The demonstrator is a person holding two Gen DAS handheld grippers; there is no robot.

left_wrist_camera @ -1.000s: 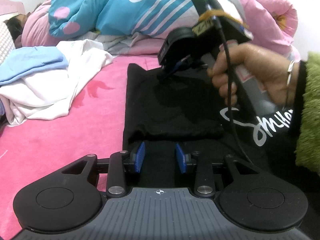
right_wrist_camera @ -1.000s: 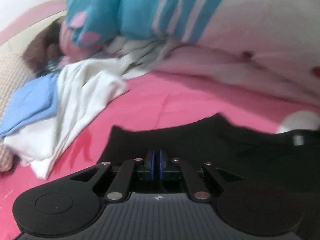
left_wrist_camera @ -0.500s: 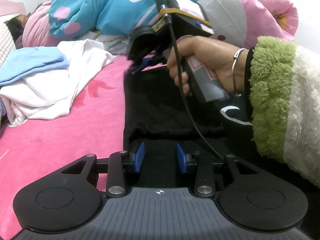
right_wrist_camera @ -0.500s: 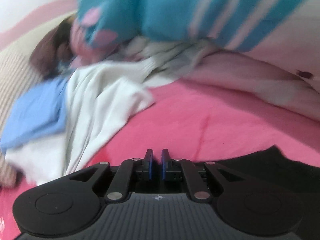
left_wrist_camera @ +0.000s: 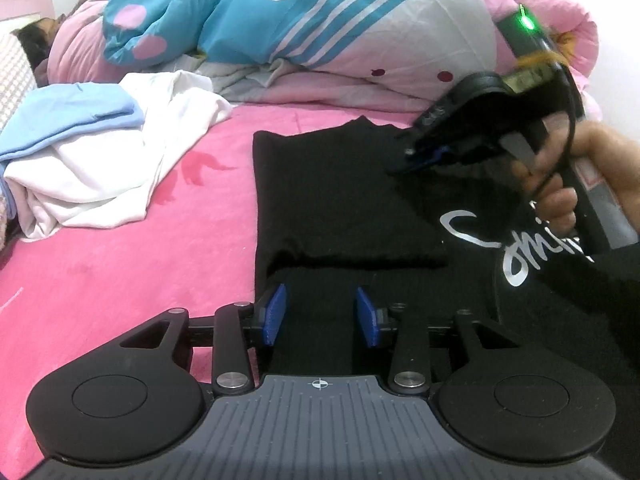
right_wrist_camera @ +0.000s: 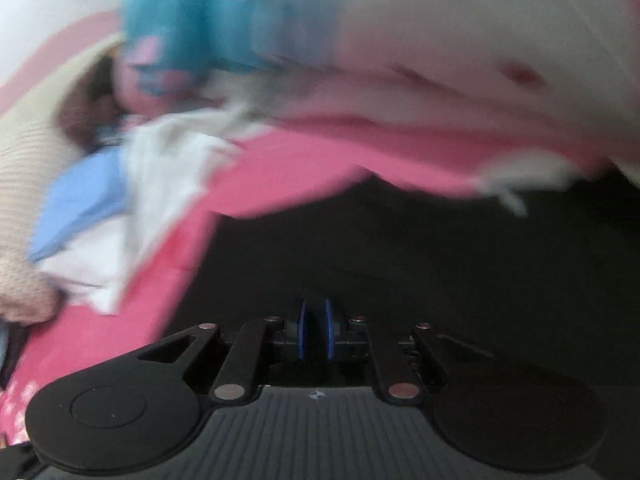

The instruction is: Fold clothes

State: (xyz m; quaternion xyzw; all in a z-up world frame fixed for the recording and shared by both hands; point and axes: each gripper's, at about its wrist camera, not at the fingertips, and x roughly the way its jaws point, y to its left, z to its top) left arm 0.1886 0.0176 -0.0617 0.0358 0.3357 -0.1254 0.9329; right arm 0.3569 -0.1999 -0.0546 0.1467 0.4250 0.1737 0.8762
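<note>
Folding is under way on the black shirt (left_wrist_camera: 340, 188), which lies flat on the pink bed (left_wrist_camera: 120, 280) with its left side already turned in over the body, white lettering exposed at the right.

Changes over the last second:
- Half a second ago the right claw (left_wrist_camera: 416, 160) was at the shirt's far left corner. It now sits over the shirt's far right area, above the cloth. The right wrist view is motion-blurred and shows black fabric spread ahead.
- The right claw's pads are nearly together, a thin gap between them. No cloth is seen between them in either view; it appears to carry nothing.
- The left claw (left_wrist_camera: 320, 314) has just been opening slightly. It is partly open at the shirt's near edge, with fabric between the pads but not pinched. It holds nothing.

Meaning for the task: the left fold appears set and released. The right claw's travel suggests the right side is next. A grip on that edge requires the claw to reopen first.

Other items: a white garment (left_wrist_camera: 120, 168) and a blue garment (left_wrist_camera: 68, 116) lie left of the shirt, apart from it; a quilt (left_wrist_camera: 320, 28) lies beyond it.
</note>
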